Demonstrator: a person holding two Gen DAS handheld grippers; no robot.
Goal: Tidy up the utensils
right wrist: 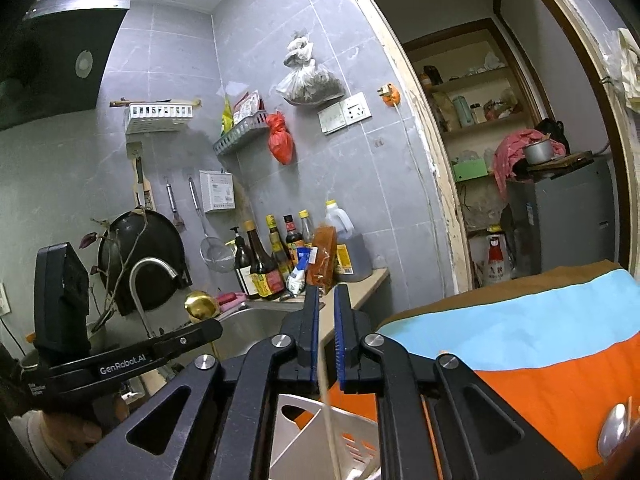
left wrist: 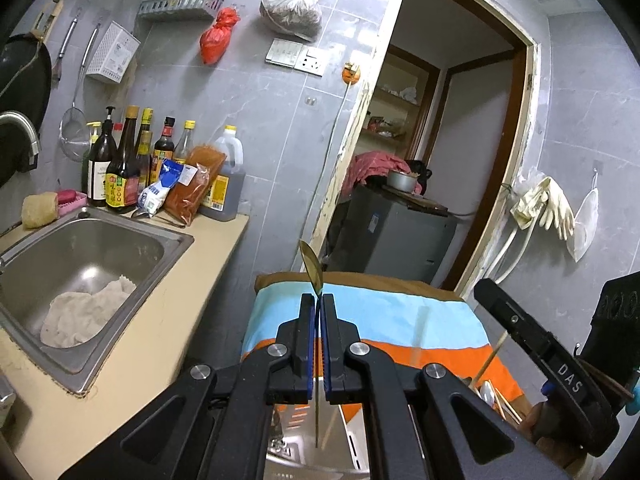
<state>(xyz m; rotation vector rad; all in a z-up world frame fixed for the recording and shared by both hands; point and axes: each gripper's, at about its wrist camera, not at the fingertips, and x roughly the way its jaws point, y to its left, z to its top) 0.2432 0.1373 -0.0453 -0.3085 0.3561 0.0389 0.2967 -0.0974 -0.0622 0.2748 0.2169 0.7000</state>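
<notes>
A: Where do things stand with the utensils?

B: Partway, I'd judge. The left tool (left wrist: 319, 300) is pinched tight on a gold spoon (left wrist: 311, 266); its bowl sticks up at 12 o'clock above the tips and its thin handle hangs down over a white slotted holder (left wrist: 356, 446) at 6 o'clock.

A: And the other one?

B: The right tool (right wrist: 326, 294) has its jaws slightly parted. A pale chopstick (right wrist: 329, 412) runs down between them toward the same white holder (right wrist: 316, 420), but I can't see the pads pressing it, so it looks let go or nearly so.

A: What remains?

B: The spoon is not yet in the holder. Also, at 4 o'clock in the left view, more chopsticks and a spoon (left wrist: 498, 396) lie on the striped cloth (left wrist: 380, 320). From the right wrist a silver spoon (right wrist: 612, 428) shows at 4 o'clock. Those look unsorted.

A: The counter?

B: The counter (left wrist: 168, 312) by the sink (left wrist: 80, 264) holds bottles only, as far as I can tell.
</notes>
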